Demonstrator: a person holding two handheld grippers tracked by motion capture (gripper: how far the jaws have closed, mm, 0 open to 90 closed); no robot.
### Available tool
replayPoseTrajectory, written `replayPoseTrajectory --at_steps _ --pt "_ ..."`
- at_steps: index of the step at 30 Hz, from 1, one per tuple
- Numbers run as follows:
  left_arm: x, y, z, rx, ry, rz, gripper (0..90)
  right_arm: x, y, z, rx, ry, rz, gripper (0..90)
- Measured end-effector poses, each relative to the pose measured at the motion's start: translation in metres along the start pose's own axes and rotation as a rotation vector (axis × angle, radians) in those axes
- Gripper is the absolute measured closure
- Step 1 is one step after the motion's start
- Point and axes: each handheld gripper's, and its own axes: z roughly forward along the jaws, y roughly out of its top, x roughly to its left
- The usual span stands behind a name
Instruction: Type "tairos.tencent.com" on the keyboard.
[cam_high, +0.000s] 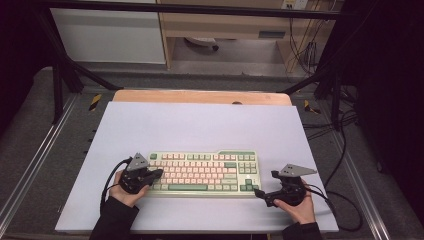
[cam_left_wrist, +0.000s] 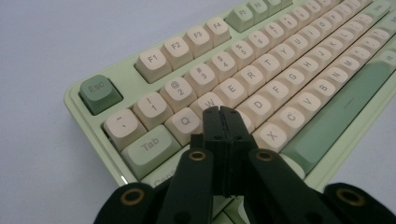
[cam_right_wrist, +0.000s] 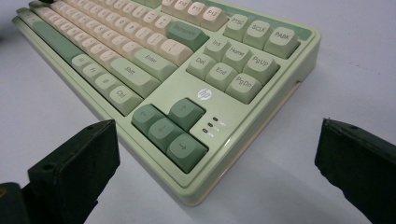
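Overhead, I see the keyboard (cam_high: 203, 172) lying near the front edge of the white board (cam_high: 200, 125), my left gripper (cam_high: 156, 174) over its left end and my right gripper (cam_high: 259, 192) just off its front right corner. Along the left gripper (cam_left_wrist: 223, 114), the jaws are pressed together with nothing between them, the tip poised over the A key, I judge to press it. Along the right gripper (cam_right_wrist: 215, 154), the jaws stand wide apart and empty, framing the arrow keys (cam_right_wrist: 170, 128); nothing blocks either
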Motion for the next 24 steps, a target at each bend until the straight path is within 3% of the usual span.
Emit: replayPoseTrajectory --at_steps 5,15,24 --pt "-0.001 -0.001 0.002 0.003 0.001 0.003 90.0 0.000 0.000 0.001 -0.002 0.000 0.000 0.5" --pt "-0.001 0.002 -0.010 -0.037 0.001 -0.001 90.0 0.003 0.003 0.000 -0.014 0.005 -0.003 0.8" --pt "-0.001 0.000 -0.013 -0.046 -0.013 -0.005 90.0 0.013 0.013 0.002 -0.039 0.019 -0.020 7.5"
